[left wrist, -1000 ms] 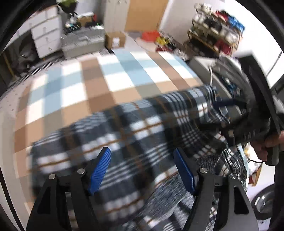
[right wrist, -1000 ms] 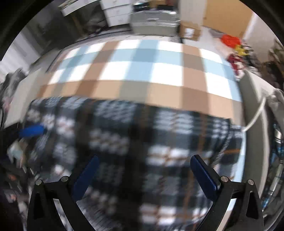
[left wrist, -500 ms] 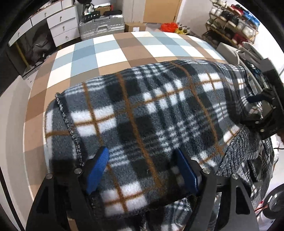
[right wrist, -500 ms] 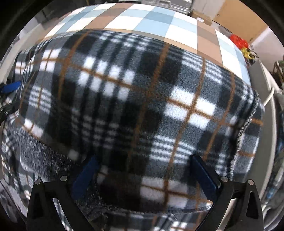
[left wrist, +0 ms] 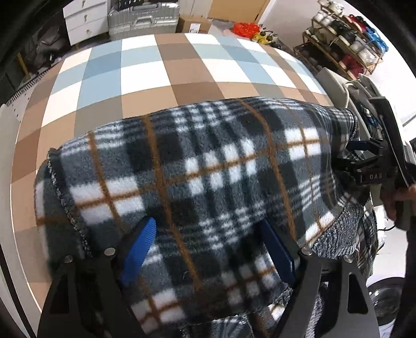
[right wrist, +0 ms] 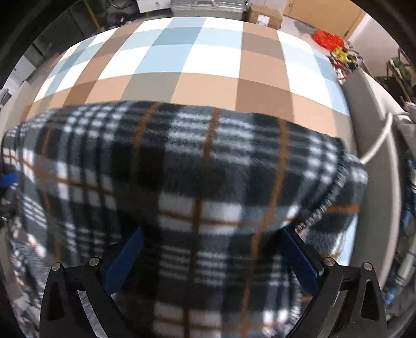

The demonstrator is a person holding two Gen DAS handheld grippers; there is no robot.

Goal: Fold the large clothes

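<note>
A large black, white and grey plaid fleece (left wrist: 208,161) with thin orange lines lies folded over on the checked brown, blue and white cover (left wrist: 140,75). My left gripper (left wrist: 208,228) points down at its near part. Its jaws are opening, with the cloth bulging between the blue pads (left wrist: 137,249) and not pinched. In the right wrist view the same fleece (right wrist: 197,169) fills the lower half. My right gripper (right wrist: 212,234) stands wide over it near the stitched right hem, pads apart from the cloth. The right gripper (left wrist: 369,161) also shows in the left wrist view, held by a hand (left wrist: 397,200).
The checked cover (right wrist: 208,59) stretches bare beyond the fleece. Behind it stand a silver suitcase (left wrist: 143,18), white drawers (left wrist: 85,18) and a cardboard box (left wrist: 193,23). A shelf of shoes (left wrist: 348,39) is at the right. A white cable (right wrist: 379,140) runs along the grey right edge.
Both grippers have come down closer onto the fleece, which now lies spread and folded on the cover. The left jaws stand a little wider than before.
</note>
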